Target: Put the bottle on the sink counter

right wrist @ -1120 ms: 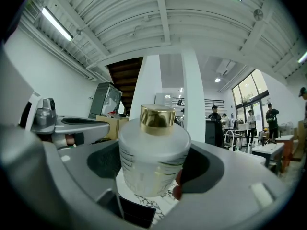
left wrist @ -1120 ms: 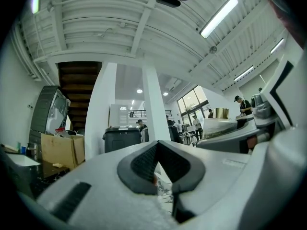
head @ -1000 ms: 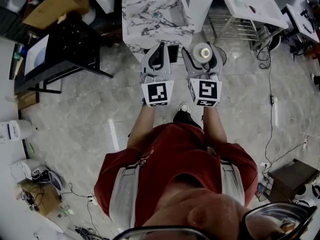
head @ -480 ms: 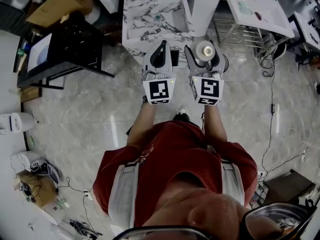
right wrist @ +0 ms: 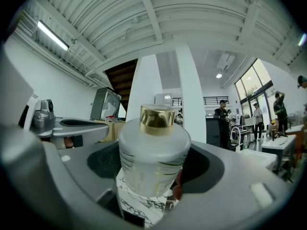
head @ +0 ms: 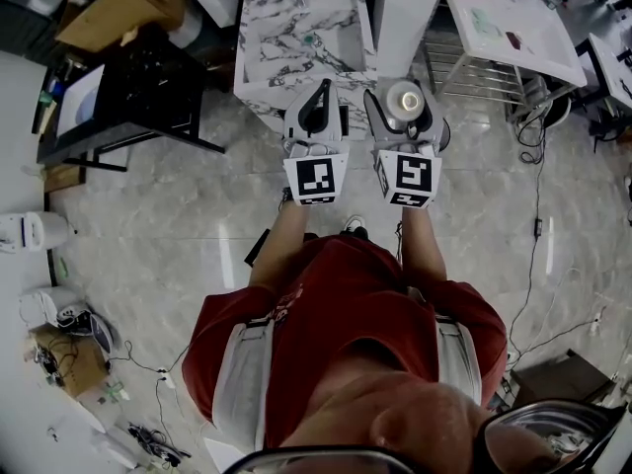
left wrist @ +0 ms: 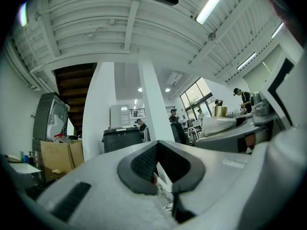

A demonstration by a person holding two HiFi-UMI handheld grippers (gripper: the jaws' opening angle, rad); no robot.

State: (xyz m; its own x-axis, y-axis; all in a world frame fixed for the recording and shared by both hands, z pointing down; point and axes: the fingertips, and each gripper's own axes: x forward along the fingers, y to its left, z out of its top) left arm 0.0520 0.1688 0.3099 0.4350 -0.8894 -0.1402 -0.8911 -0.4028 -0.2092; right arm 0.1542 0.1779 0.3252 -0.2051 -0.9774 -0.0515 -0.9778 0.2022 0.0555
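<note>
Two grippers are held out side by side, both just short of the near edge of the sink counter in the head view. Right gripper: clamped on the bottle, which has a frosted white body and a gold cap and stands upright with a pad on each flank. Left gripper: jaws drawn together, nothing between them. The bottle sits just off the counter's near right corner, not yet over the marble. In the right gripper view the veined top shows ahead of the jaws and lower than the bottle. Step in hand, as I judge it: the carry, with the placing not begun. Next move likely calls for bringing the bottle forward and a little left onto bare marble. It should stay clear of the basin, which takes up much of the top. Then lower it until the base sits flat, and only then open the jaws. The white pillar stands just right of the counter, so there is little room to swing on that side.
</note>
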